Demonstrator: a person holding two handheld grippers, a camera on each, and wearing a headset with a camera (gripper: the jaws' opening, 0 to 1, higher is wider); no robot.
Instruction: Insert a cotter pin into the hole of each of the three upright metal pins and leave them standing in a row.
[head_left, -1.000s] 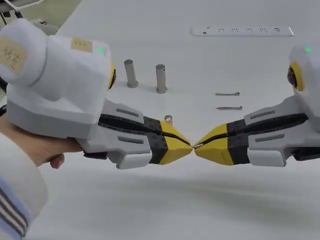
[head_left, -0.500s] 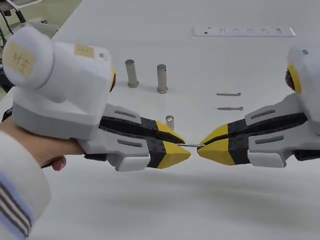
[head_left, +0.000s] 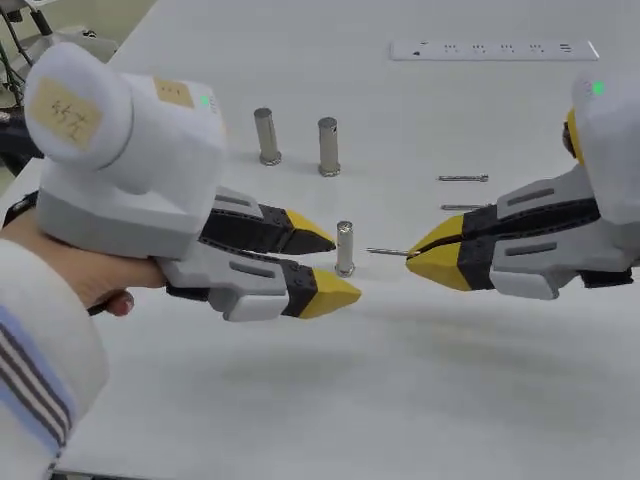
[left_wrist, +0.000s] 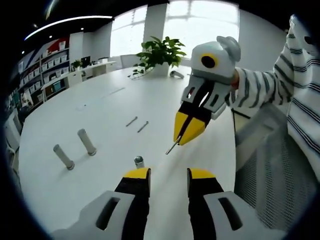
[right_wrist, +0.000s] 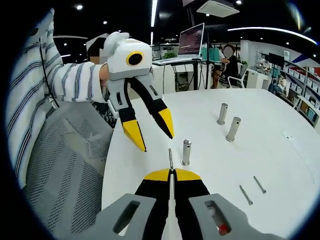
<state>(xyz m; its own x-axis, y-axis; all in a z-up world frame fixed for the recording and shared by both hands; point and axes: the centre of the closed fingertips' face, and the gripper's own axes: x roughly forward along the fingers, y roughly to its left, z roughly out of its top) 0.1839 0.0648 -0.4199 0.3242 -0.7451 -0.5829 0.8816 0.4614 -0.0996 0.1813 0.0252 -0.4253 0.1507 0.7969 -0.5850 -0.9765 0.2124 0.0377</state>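
Note:
Three upright metal pins stand on the white table: one near pin (head_left: 345, 248) between the grippers, and two farther pins (head_left: 266, 136) (head_left: 328, 146) behind. My right gripper (head_left: 412, 254) is shut on a cotter pin (head_left: 386, 251) whose free end points left at the near pin, a short gap away. My left gripper (head_left: 335, 264) stands open just left of the near pin, its jaws apart with nothing between them. Two more cotter pins (head_left: 463, 179) (head_left: 458, 207) lie flat at the right. In the right gripper view the held cotter pin (right_wrist: 170, 159) sticks out beside the near pin (right_wrist: 186, 152).
A white power strip (head_left: 493, 49) lies at the table's far edge. A mesh chair (right_wrist: 60, 165) stands beside the table. A potted plant (left_wrist: 161, 52) sits at the table's far end in the left gripper view.
My left gripper has let go of the cotter pin and opened, drawing back left. The right gripper keeps the cotter pin and has moved away right and up, level with the near pin.

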